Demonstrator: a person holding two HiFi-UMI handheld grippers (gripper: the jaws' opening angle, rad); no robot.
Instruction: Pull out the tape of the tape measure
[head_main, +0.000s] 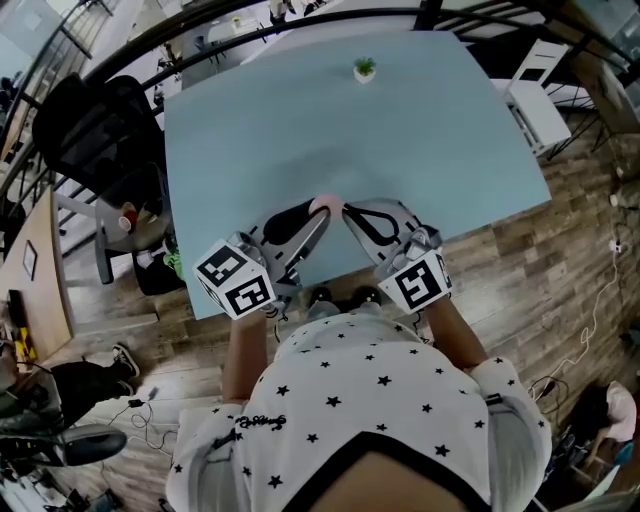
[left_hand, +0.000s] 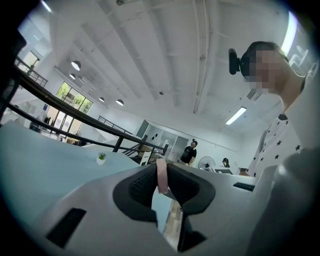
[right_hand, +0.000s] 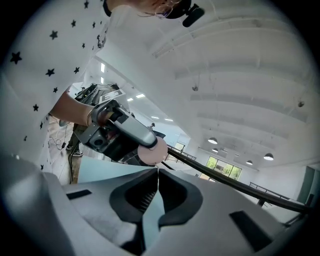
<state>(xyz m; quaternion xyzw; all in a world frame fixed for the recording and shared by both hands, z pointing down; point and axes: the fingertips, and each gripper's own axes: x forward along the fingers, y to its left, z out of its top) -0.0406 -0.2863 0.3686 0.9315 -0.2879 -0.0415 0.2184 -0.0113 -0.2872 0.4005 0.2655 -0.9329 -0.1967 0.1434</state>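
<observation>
A small round pink tape measure (head_main: 322, 204) is held just above the near part of the pale blue table (head_main: 340, 130). My left gripper (head_main: 316, 216) is shut on it; in the left gripper view the pink case (left_hand: 162, 180) shows edge-on, squeezed between the dark pads. My right gripper (head_main: 347, 213) comes in from the right, its tips right beside the case. In the right gripper view the pink disc (right_hand: 152, 150) sits just past the right gripper (right_hand: 157, 172), whose jaws stand tip to tip. I cannot make out any tape between them.
A little potted plant (head_main: 365, 69) stands at the table's far edge. A black chair (head_main: 100, 130) is off the table's left side, a white unit (head_main: 535, 110) off its right. Wooden floor surrounds the table. A person (left_hand: 190, 151) stands far behind.
</observation>
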